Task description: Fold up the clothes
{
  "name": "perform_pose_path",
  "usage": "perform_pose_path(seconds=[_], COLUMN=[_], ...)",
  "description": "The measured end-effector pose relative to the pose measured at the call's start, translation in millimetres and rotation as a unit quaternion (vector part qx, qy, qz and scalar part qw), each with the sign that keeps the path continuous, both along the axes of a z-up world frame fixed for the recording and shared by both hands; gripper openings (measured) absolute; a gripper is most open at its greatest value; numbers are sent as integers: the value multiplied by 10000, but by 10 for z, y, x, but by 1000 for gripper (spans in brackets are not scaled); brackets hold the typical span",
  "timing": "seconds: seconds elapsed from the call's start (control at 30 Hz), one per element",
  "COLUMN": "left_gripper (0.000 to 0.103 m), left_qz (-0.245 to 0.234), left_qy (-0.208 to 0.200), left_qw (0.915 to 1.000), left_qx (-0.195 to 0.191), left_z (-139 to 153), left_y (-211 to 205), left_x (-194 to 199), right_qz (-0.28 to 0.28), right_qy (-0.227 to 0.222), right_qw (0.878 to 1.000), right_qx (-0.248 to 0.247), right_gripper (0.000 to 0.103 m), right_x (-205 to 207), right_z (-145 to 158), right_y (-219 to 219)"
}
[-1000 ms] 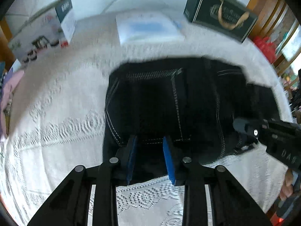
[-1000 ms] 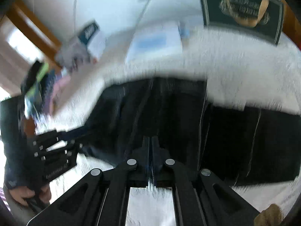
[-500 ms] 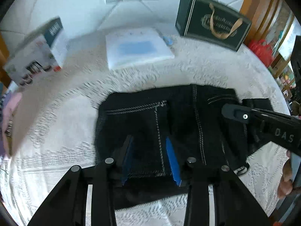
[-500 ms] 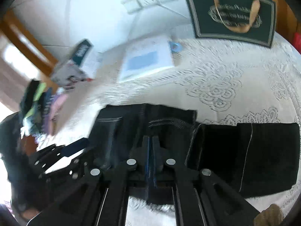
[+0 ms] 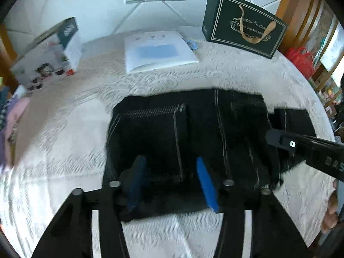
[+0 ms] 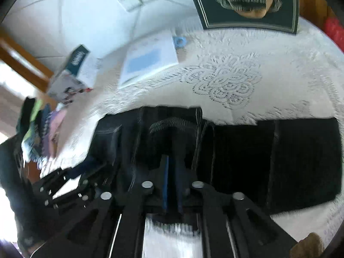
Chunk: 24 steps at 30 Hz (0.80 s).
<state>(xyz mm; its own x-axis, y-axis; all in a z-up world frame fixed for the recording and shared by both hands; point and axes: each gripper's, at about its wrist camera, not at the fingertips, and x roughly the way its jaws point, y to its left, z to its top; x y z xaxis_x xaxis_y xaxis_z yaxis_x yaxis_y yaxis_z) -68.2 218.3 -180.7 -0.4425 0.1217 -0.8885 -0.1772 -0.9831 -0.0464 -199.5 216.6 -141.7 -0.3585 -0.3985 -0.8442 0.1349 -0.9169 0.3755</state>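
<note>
- Wider now, my left gripper (image 5: pixel 171 180) jaws gape over the jeans (image 5: pixel 193 137), holding nothing.
- Right gripper (image 6: pixel 172 180) jaws nearly closed, pinching jeans fabric.

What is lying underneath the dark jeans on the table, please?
The white lace tablecloth shows all round the dark jeans and runs under them; whatever else lies beneath is covered.

left claw (image 5: pixel 169 180): black frame | blue pads | silver screws
</note>
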Motion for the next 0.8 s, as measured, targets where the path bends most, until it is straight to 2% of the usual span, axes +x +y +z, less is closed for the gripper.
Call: perform_pose_path(seconds=[0.07, 0.17, 0.23, 0.33, 0.4, 0.57, 0.63, 0.73, 0.8], left_gripper=[52, 53, 55, 55, 55, 69, 75, 76, 77], left_qz=[97, 282, 449, 865, 1277, 2271, 2408, 2671, 2796], left_qy=[-87, -130, -116, -27, 132, 222, -5, -210, -340], left_qw=[9999, 9991, 9978, 9947, 9906, 9736, 9703, 9629, 9579], left_qx=[-114, -271, -465, -552, -483, -83, 209, 336, 553], left_z=[-108, -302, -320, -207, -75, 96, 70, -23, -110], left_y=[-7, 51, 135, 288, 489, 1275, 1658, 2175, 2412], left_x=[63, 18, -22, 37, 186, 548, 639, 704, 691], right_qz=[181, 414, 464, 1030, 1405, 2332, 2689, 2979, 3132], right_qy=[-42, -196, -230, -67, 42, 314, 410, 275, 228], right_qw=[9998, 9989, 9986, 9946, 9900, 9712, 9613, 9538, 9494], right_qx=[13, 82, 63, -66, -152, -366, -438, -286, -45], right_gripper=[15, 14, 13, 11, 13, 16, 17, 17, 17], right_x=[163, 218, 181, 116, 72, -36, -82, -200, -319], right_z=[0, -216, -336, -216, -136, 64, 140, 159, 145], right_y=[-25, -70, -37, 293, 513, 1063, 1291, 1796, 2082])
